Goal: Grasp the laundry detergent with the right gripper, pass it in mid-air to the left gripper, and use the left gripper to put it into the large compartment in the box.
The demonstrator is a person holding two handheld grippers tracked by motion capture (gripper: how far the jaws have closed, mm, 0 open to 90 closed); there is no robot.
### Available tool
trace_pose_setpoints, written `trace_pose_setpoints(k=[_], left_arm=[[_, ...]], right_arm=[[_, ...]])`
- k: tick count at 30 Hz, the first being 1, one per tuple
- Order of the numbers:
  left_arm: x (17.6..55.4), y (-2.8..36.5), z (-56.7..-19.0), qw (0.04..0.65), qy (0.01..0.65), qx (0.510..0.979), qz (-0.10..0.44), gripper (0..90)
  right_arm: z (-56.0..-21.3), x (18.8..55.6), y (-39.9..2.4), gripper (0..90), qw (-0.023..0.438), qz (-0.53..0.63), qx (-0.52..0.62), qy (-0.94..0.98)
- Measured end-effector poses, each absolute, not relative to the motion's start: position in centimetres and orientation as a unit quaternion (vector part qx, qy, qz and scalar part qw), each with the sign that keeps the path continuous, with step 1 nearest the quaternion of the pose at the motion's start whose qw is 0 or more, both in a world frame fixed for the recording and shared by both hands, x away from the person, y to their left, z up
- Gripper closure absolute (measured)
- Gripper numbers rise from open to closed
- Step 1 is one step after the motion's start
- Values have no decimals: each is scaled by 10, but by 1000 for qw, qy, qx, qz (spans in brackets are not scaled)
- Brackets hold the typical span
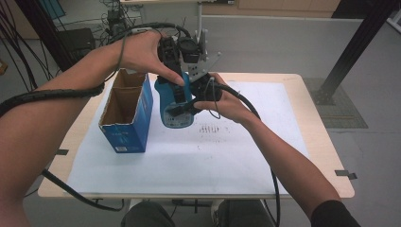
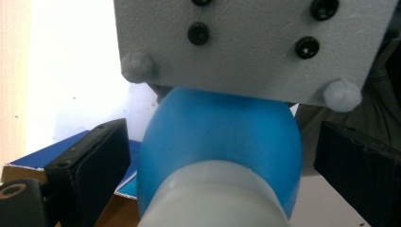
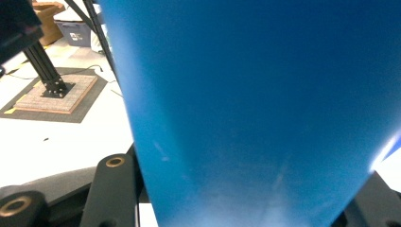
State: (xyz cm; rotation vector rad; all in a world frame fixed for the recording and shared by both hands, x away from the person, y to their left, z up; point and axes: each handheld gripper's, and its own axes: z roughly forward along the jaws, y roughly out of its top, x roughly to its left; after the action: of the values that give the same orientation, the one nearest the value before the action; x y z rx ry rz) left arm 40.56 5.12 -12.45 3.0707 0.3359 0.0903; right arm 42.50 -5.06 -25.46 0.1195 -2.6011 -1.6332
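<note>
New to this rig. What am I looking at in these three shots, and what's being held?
There is no robot arm here: a person holds a handheld two-jaw gripper in each hand. The high view looks down on the table from the person's side. The other two pictures come from cameras riding on each gripper, looking along its black jaws.

On the table's white sheet stands an open blue carton with a cardboard interior. Beside it, lifted above the sheet, is a blue bottle with a white neck.

The right gripper is clamped on the bottle's body, which looms large in its view. The left gripper sits at the bottle's top, its jaws either side of the shoulder with gaps showing, so open.
</note>
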Motion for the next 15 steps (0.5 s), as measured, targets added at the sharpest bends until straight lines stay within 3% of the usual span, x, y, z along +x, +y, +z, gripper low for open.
trace_pose_setpoints(k=[15], left_arm=[[405, 51, -123, 26, 107, 993, 32, 55]], right_arm=[[-254, 425, -52, 437, 32, -532, 38, -846]])
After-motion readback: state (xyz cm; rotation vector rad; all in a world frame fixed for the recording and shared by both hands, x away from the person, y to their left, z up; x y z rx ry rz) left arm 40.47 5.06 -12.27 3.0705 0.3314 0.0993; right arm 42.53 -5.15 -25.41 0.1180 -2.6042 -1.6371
